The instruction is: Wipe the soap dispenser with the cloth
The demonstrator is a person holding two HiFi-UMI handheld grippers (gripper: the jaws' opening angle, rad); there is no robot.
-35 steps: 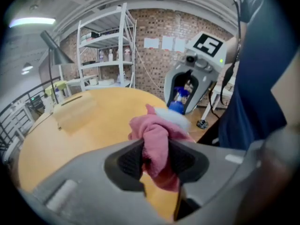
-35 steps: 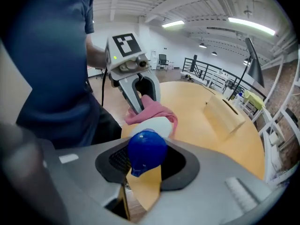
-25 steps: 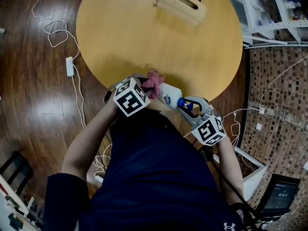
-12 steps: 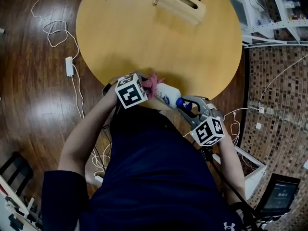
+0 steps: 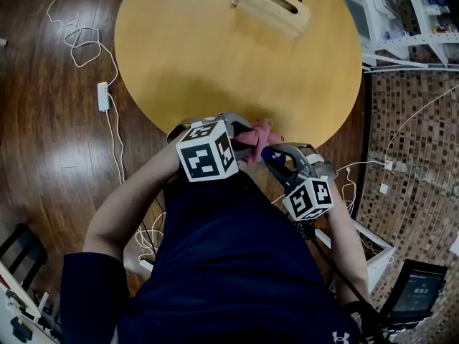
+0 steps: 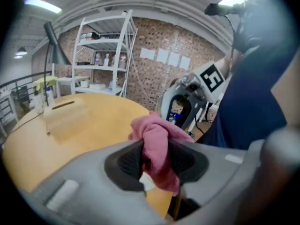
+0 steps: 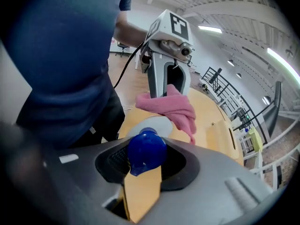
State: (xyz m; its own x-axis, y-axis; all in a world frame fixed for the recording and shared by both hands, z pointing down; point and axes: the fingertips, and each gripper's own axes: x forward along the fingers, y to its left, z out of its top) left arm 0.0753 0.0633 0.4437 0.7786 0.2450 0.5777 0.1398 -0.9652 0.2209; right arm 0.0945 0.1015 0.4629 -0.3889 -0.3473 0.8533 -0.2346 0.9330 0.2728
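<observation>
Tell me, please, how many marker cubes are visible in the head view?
2. One marker cube sits at left, beside the pink cloth; the other sits lower right, beyond the table edge. None appears hidden.

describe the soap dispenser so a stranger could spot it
Find the round wooden table's near edge, by the person. The soap dispenser is the white bottle there, its blue pump top clamped in the right gripper, a pink cloth against it.

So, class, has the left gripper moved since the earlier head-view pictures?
Yes. Against the table's near edge, the left gripper and its cloth have slid right, toward the right gripper, and risen nearer the camera.
</observation>
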